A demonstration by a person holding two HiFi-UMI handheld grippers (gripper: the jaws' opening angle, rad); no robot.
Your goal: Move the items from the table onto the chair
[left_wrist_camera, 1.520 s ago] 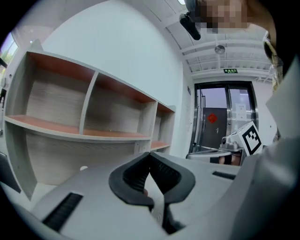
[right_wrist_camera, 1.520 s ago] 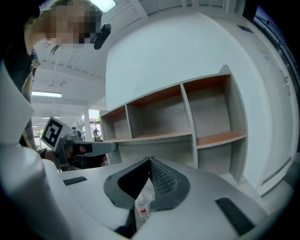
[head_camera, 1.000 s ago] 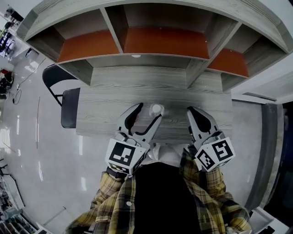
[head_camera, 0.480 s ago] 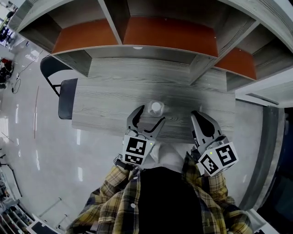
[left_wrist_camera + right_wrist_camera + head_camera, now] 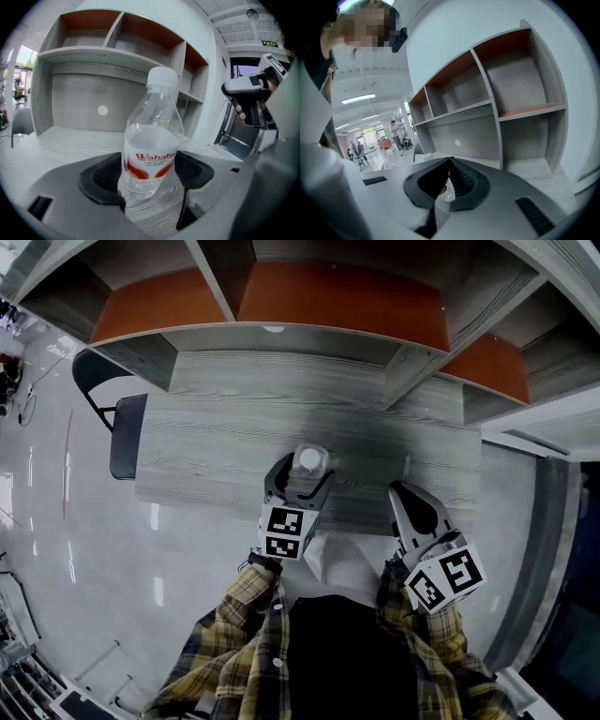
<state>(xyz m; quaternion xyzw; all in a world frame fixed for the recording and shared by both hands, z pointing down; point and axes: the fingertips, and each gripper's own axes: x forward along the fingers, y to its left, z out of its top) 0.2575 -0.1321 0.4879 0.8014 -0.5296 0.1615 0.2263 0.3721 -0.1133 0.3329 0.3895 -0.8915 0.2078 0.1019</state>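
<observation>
A clear water bottle (image 5: 310, 461) with a white cap and a red label stands upright on the grey wooden table (image 5: 216, 446), near its front edge. My left gripper (image 5: 302, 472) is open wide, one jaw on each side of the bottle (image 5: 152, 140); the pads do not visibly press on it. My right gripper (image 5: 405, 491) is shut with nothing in it, over the table's front edge to the right of the bottle. In the right gripper view its jaws (image 5: 449, 161) meet. The black chair (image 5: 122, 437) stands at the table's left end.
A grey shelf unit with orange panels (image 5: 337, 306) stands over the back of the table. Glossy light floor (image 5: 75, 549) lies to the left around the chair. People and equipment show far off in the right gripper view.
My left gripper has moved forward and opened wider, so the bottle now stands between its jaws. The right gripper has stayed shut near the table's front edge.
</observation>
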